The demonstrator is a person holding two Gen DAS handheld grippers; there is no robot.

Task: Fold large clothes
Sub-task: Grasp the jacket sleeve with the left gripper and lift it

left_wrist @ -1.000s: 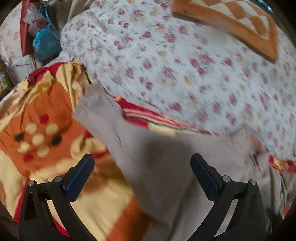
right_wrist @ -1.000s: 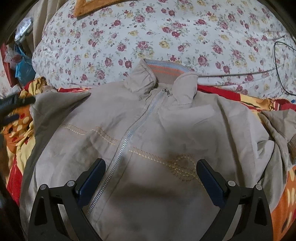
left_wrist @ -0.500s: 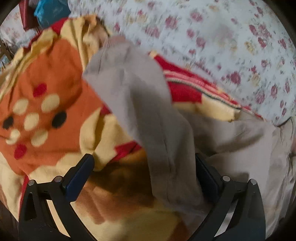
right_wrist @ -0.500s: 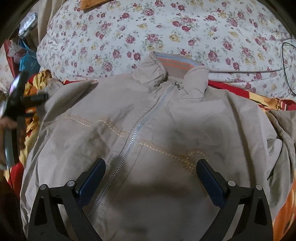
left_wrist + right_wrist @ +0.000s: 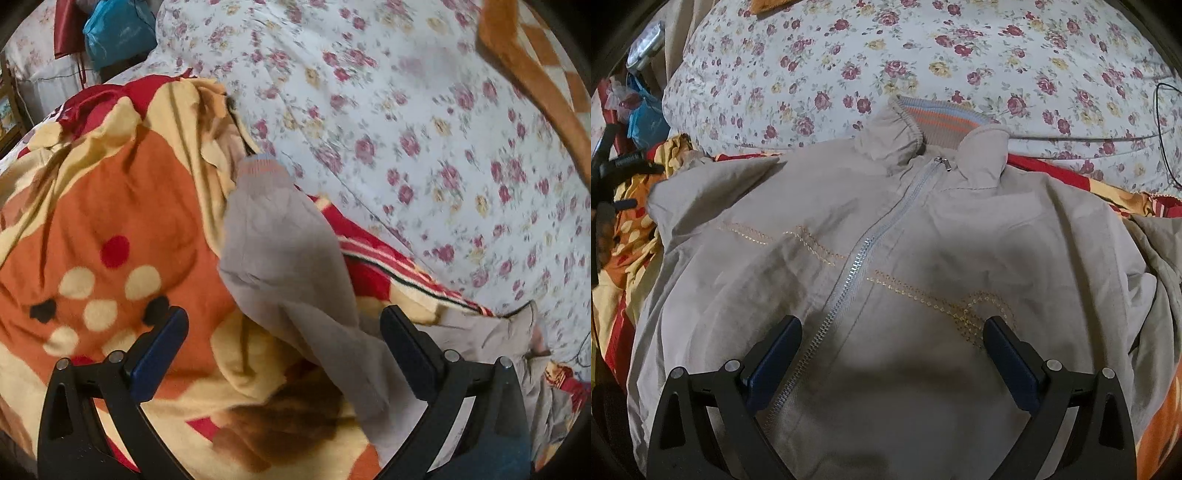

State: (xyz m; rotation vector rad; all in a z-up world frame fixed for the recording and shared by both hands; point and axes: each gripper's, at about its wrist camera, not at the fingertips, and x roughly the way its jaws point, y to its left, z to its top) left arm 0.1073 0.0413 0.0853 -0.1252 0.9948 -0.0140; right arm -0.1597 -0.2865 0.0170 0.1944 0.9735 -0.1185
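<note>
A beige zip-up jacket (image 5: pixel 905 258) lies front-up and spread on an orange and yellow blanket (image 5: pixel 122 229), its striped collar (image 5: pixel 942 122) toward the floral quilt. My right gripper (image 5: pixel 892 354) is open and empty, hovering over the jacket's lower chest beside the zipper (image 5: pixel 857 266). In the left wrist view the jacket's sleeve (image 5: pixel 291 266) stretches out across the blanket, with its ribbed cuff (image 5: pixel 264 171) at the far end. My left gripper (image 5: pixel 284 347) is open above the sleeve's near part. The left gripper also shows at the left edge of the right wrist view (image 5: pixel 617 177).
A white floral quilt (image 5: pixel 424 122) bulks behind the jacket. An orange checkered cushion (image 5: pixel 535 66) lies on it at the far right. A blue bag (image 5: pixel 118 29) and red items sit at the far left. A black cable (image 5: pixel 1160 122) runs over the quilt on the right.
My left gripper has swung along the sleeve, so the cuff end now shows ahead of it. The sleeve lies stretched out. The right gripper has stayed over the chest, edging slightly forward.
</note>
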